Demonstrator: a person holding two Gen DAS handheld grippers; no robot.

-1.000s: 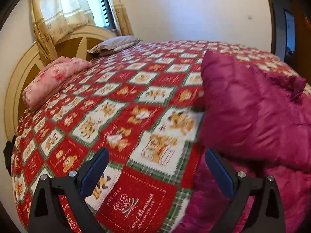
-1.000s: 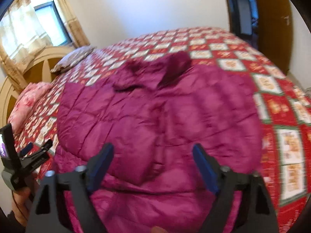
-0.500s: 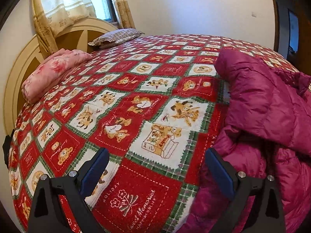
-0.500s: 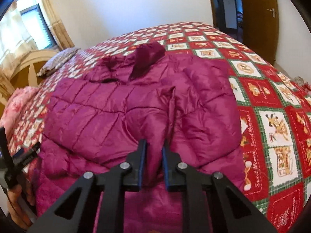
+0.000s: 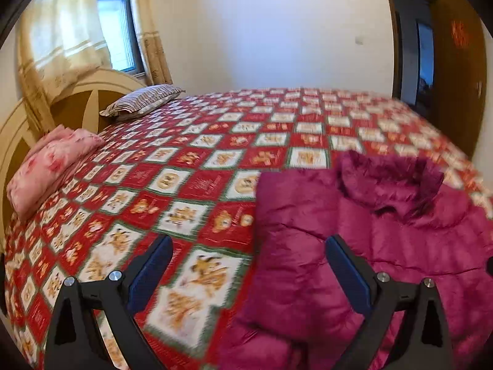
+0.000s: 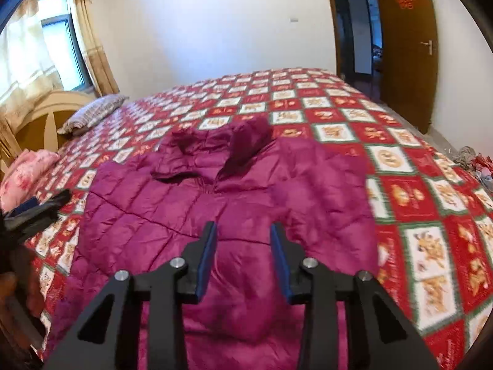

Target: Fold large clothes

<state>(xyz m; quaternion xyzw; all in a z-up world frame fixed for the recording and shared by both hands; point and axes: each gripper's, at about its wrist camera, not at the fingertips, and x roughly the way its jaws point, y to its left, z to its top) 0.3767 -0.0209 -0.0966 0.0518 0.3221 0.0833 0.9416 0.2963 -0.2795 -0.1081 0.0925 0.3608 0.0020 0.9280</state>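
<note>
A large magenta puffer jacket (image 6: 234, 203) lies spread on the bed, hood (image 6: 246, 135) toward the far wall, sleeves folded in over the body. It also shows in the left wrist view (image 5: 385, 246). My right gripper (image 6: 243, 259) is open with a moderate gap, empty, above the jacket's lower middle. My left gripper (image 5: 246, 274) is wide open and empty, over the jacket's left edge and the bedspread. The left gripper also shows at the left edge of the right wrist view (image 6: 37, 212).
The bed carries a red, white and green patchwork bedspread (image 5: 185, 160). A folded pink blanket (image 5: 49, 169) and a striped pillow (image 5: 141, 101) lie by the headboard (image 5: 77, 101). An open doorway (image 6: 357, 30) and wooden door (image 6: 406, 49) are at the far right.
My right gripper was shut on a fold of the jacket half a second ago; it has now opened, let go and lifted. My left gripper stayed open and swung right over the jacket.
</note>
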